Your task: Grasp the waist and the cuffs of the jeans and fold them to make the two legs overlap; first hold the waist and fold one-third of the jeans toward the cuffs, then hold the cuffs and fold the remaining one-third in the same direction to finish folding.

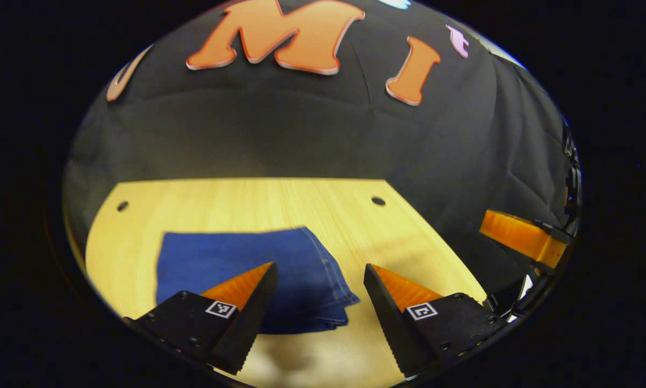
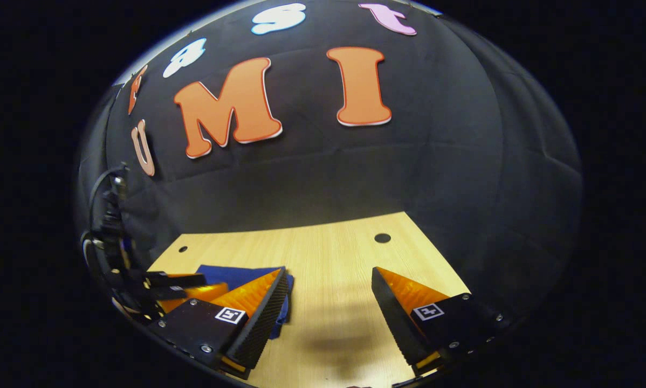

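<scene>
The blue jeans (image 1: 247, 269) lie folded into a compact stack on the wooden table (image 1: 312, 210), layered edges facing right. My left gripper (image 1: 320, 275) hovers open above the stack's right front corner, holding nothing. In the right gripper view, a strip of the jeans (image 2: 236, 276) peeks out behind the left finger. My right gripper (image 2: 329, 280) is open over bare wood to the right of the stack, empty. The right gripper (image 1: 522, 237) also appears at the far right of the left gripper view. The left gripper (image 2: 166, 285) appears at the left edge of the right gripper view.
Two small round holes (image 1: 378, 201) (image 1: 122, 206) mark the table's far corners. The black cloth wall (image 1: 301, 134) rises right behind the table's far edge. Bare wood (image 2: 334, 258) stretches to the right of the jeans.
</scene>
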Motion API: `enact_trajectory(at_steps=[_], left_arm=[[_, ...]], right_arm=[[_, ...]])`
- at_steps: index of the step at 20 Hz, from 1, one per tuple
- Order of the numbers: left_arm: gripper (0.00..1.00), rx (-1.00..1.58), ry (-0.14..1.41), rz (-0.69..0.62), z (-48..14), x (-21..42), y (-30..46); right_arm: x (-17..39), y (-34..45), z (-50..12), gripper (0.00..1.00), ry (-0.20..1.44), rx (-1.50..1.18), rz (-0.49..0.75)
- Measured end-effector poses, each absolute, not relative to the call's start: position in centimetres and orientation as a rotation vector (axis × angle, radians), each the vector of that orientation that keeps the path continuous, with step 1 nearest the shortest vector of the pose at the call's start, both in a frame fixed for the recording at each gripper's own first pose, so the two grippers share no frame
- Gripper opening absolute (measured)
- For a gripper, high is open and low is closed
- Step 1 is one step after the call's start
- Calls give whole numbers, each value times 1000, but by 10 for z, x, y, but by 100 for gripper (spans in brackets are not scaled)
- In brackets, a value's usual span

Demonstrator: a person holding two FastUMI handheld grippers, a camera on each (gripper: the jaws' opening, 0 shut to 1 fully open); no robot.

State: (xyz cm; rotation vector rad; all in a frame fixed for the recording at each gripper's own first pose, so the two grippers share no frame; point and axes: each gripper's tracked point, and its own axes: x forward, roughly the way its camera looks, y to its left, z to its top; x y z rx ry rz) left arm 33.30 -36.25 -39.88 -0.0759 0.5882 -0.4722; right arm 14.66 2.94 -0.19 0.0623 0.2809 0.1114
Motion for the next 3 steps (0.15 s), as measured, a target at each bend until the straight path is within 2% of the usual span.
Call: enact_trajectory(at_steps=[3], left_arm=[[98, -76, 396, -347, -318, 343, -295]], right_arm=[[143, 34, 30, 97, 200, 81, 78]])
